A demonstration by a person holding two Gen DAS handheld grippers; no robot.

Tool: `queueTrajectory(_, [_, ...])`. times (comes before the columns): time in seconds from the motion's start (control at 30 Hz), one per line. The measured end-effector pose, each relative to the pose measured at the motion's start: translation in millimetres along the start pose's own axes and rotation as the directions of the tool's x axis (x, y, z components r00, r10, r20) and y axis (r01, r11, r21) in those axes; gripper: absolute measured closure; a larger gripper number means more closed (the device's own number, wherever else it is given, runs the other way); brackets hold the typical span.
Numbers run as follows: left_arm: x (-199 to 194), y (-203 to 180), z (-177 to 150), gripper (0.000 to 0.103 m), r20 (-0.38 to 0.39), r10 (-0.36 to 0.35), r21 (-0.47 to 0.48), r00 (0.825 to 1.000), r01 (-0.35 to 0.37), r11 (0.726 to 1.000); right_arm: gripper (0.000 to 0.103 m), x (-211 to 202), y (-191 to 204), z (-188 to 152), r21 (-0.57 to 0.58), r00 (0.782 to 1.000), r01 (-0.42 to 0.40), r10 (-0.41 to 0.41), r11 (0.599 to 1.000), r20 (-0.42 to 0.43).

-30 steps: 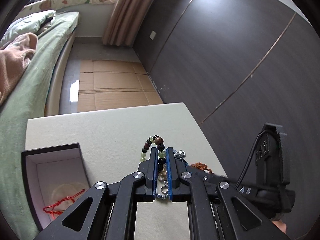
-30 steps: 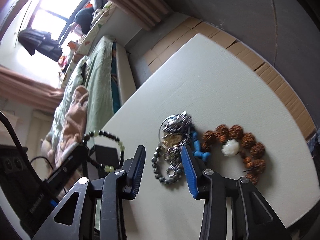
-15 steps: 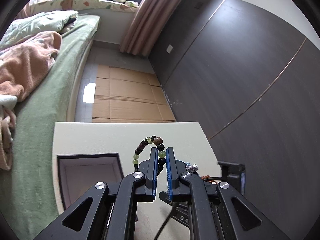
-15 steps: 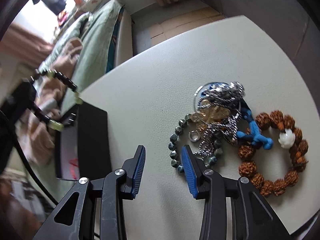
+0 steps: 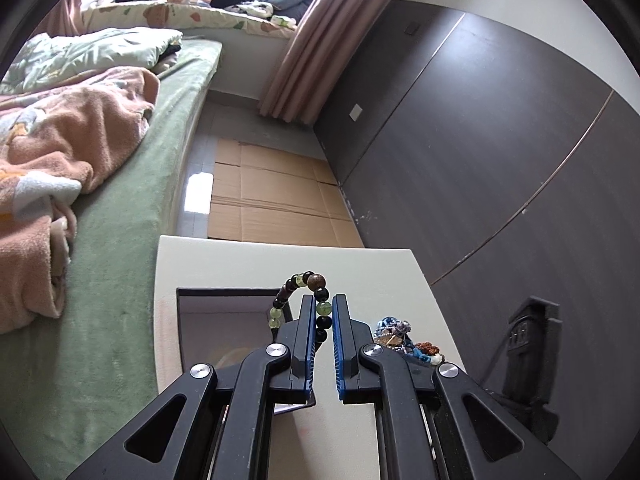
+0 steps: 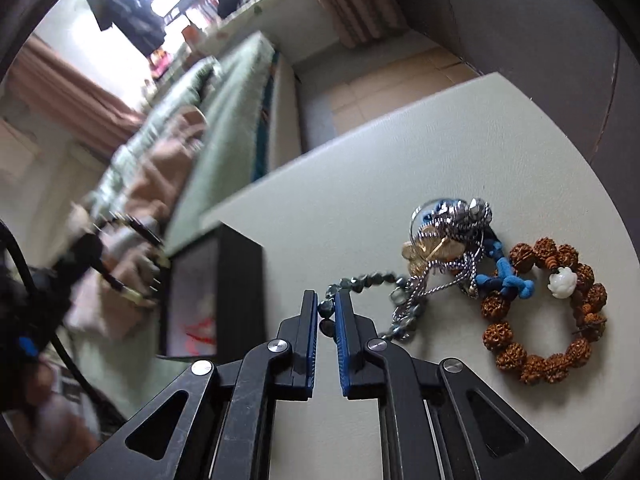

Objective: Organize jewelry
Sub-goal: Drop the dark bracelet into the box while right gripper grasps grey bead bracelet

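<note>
Left gripper (image 5: 321, 312) clamps a dark-and-green beaded bracelet (image 5: 308, 294) above the open black box (image 5: 224, 320); right gripper (image 6: 327, 308), pinching the grey faceted-bead bracelet (image 6: 362, 285) on the table, risks dragging the entangled silver chain (image 6: 448, 264) along.

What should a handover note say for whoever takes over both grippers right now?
Left gripper: shut on the green-and-dark bead bracelet, held above the open black box.
Right gripper: shut on the grey bead bracelet, which lies on the table, tangled into the silver chain pile.
Brown seed bracelet lies beside the pile.
Done: red cord already in the box.
Left: drop the held bracelet in, free the grey one, box the rest.
</note>
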State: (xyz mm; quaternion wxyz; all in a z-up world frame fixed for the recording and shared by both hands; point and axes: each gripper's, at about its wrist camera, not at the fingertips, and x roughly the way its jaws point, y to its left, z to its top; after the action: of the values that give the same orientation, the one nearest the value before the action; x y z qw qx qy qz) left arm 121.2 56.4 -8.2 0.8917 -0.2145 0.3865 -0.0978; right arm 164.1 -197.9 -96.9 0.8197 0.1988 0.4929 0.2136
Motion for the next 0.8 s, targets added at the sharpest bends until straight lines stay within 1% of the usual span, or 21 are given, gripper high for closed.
queueTrajectory(0.07, [-5,2,-4,0.095,0.002,-0.001,-0.006,1.0,0.001,1.0,0.093,-12,-4,-3,0.025,0.997,-0.075,0.074,0.997,0.022])
queueTrajectory(0.13, [-9,2,-6,0.095,0.007,0.001,-0.007,1.0,-0.001,1.0,0.093,-16,-3,-6,0.03,0.993,-0.118,0.117,0.993,0.032])
queueTrajectory(0.17, [-11,2,-7,0.095,0.01,0.003,-0.007,1.0,-0.003,1.0,0.093,-20,-3,-9,0.03,0.988,-0.15,0.149,0.988,0.039])
queueTrajectory(0.27, [-18,4,-10,0.095,0.018,0.005,-0.014,1.0,-0.005,1.0,0.093,-26,6,-17,0.026,0.977,-0.209,0.207,0.978,0.052])
queueTrajectory(0.33, [-22,6,-11,0.095,0.024,0.007,-0.019,1.0,-0.007,1.0,0.093,-29,16,-23,0.009,0.971,-0.233,0.232,0.973,0.066])
queueTrajectory(0.37, [-25,7,-12,0.095,0.026,0.008,-0.021,1.0,-0.008,1.0,0.093,-26,24,-20,0.001,0.968,-0.241,0.241,0.97,0.071])
queueTrajectory(0.57, [-32,11,-15,0.095,0.034,0.017,-0.019,0.999,-0.017,1.0,0.093,-42,54,-13,-0.075,0.948,-0.294,0.301,0.953,0.106])
queueTrajectory(0.63, [-33,13,-15,0.095,0.039,0.008,-0.025,0.999,-0.007,1.0,0.093,-47,65,-8,-0.095,0.943,-0.307,0.316,0.947,0.106])
queueTrajectory(0.7, [-32,16,-13,0.095,0.042,0.012,-0.038,0.999,-0.01,0.999,0.093,-51,74,-3,-0.112,0.941,-0.309,0.32,0.945,0.109])
queueTrajectory(0.8, [-24,22,-9,0.094,0.011,0.009,-0.073,1.0,-0.008,0.997,0.093,-53,87,9,-0.14,0.94,-0.307,0.323,0.941,0.111])
